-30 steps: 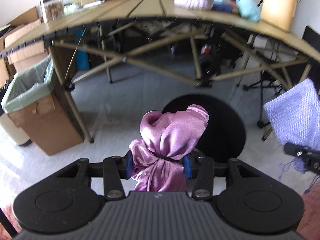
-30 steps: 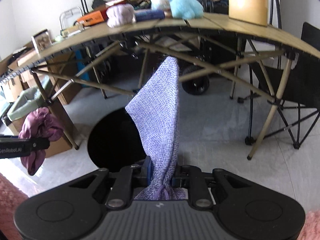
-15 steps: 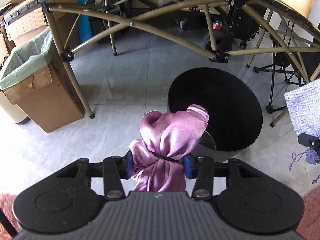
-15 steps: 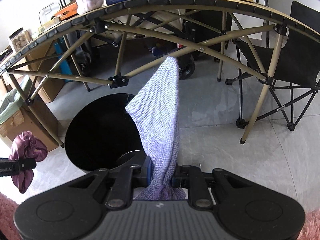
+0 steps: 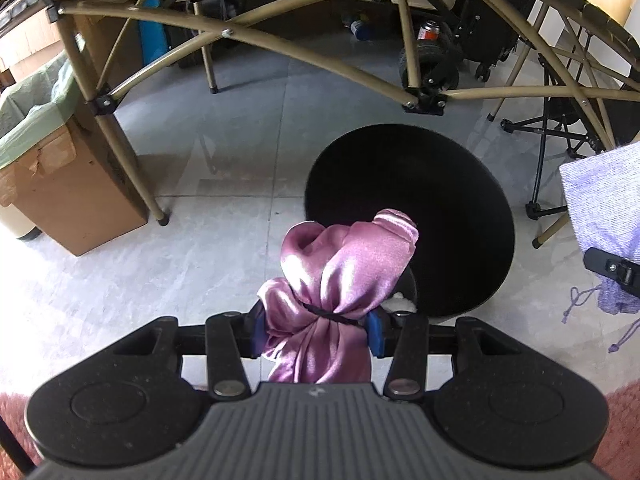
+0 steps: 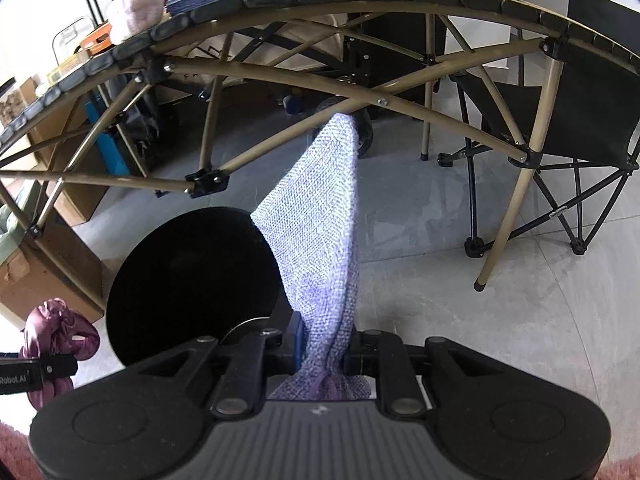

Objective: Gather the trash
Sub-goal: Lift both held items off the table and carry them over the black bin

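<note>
My left gripper (image 5: 318, 330) is shut on a shiny pink satin cloth (image 5: 344, 272) tied with a black band, held just left of a round black bin (image 5: 420, 200) on the floor. My right gripper (image 6: 322, 348) is shut on a lavender knitted cloth (image 6: 320, 232) that stands up between its jaws, just right of the same black bin (image 6: 188, 280). The pink cloth (image 6: 56, 332) and the left gripper's finger show at the right wrist view's left edge. The knitted cloth (image 5: 604, 208) shows at the left wrist view's right edge.
A folding table's tan frame (image 5: 280, 46) arches over the bin, with its legs (image 5: 132, 160) close by. A cardboard box with a green liner (image 5: 44, 152) stands to the left. A black folding chair (image 6: 580, 128) stands to the right. The floor is grey tile.
Both grippers have dropped from table height toward the floor and stayed shut on their cloths. The black bin now shows from above, closer to both grippers.
</note>
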The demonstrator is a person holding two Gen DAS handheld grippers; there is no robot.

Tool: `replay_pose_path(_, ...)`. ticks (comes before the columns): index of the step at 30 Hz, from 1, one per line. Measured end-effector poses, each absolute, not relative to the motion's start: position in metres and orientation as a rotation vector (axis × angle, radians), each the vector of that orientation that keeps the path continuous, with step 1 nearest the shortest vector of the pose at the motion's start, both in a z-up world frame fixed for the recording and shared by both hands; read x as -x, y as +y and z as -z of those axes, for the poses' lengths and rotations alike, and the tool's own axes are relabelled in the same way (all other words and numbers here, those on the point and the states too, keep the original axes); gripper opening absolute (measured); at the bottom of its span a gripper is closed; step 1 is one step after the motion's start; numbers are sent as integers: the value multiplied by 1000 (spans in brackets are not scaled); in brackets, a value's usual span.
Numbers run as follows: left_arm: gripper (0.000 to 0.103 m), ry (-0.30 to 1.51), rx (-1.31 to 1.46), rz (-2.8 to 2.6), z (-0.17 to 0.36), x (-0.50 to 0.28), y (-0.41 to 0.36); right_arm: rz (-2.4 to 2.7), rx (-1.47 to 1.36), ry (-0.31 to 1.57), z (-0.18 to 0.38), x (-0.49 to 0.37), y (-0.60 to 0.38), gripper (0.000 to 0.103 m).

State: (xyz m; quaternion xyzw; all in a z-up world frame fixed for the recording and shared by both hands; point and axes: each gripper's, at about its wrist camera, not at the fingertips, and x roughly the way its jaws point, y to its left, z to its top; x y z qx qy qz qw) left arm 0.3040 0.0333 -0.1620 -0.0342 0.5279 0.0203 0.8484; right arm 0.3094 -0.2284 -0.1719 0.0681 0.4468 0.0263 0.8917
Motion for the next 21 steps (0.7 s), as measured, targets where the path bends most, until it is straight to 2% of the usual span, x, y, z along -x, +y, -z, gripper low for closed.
replay_pose_path(21,46,1175,120,46,178,-374,-32,12,-228,932,188,-350,-255,17)
